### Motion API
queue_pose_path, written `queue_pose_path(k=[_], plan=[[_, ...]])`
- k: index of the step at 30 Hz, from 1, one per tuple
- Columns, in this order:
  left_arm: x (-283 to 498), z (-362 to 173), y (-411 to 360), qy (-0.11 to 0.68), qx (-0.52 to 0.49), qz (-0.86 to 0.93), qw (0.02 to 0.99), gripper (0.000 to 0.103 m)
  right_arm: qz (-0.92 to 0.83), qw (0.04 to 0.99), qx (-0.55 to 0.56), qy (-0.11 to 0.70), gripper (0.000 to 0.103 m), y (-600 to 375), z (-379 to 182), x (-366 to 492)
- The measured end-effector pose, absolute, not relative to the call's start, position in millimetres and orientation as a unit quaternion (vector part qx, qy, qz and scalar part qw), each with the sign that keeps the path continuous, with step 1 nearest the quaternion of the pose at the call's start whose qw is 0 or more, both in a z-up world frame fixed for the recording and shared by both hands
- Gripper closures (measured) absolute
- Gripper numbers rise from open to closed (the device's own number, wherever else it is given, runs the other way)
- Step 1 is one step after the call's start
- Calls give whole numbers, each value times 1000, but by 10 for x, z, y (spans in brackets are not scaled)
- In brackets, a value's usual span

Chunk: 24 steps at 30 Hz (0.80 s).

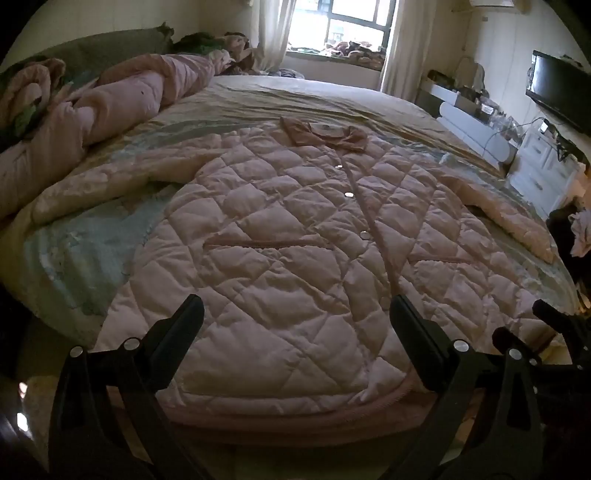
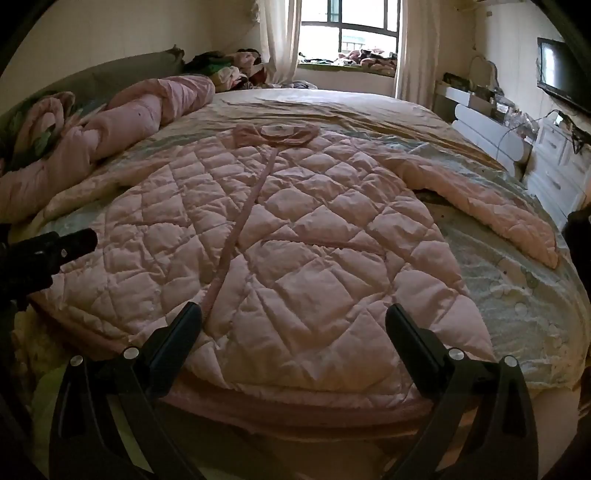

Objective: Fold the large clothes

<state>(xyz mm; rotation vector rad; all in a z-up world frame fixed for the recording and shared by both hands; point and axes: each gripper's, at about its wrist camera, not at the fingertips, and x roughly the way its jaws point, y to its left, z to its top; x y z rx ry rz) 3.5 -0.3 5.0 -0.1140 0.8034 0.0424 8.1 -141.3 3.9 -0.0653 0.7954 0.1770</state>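
Both left tongs and right tongs were held wide open, empty, above the quilted coat hem just ahead; puffy fabric could be pinched unevenly, skewing the fold.

Dim, window backlight, fisheye-warped edges.

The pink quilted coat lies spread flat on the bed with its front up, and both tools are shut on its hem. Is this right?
Not quite. The coat does lie front up on the bed, but the left tool and the right tool stand open above the hem, gripping nothing, as each wrist view shows.
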Motion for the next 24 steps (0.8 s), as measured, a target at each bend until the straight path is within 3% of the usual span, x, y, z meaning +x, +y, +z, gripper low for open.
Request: queue_pose_path(k=[24], plan=[[-34, 117, 14, 379, -57, 17, 924, 9, 83, 918, -33, 387, 4, -1397, 19, 72]])
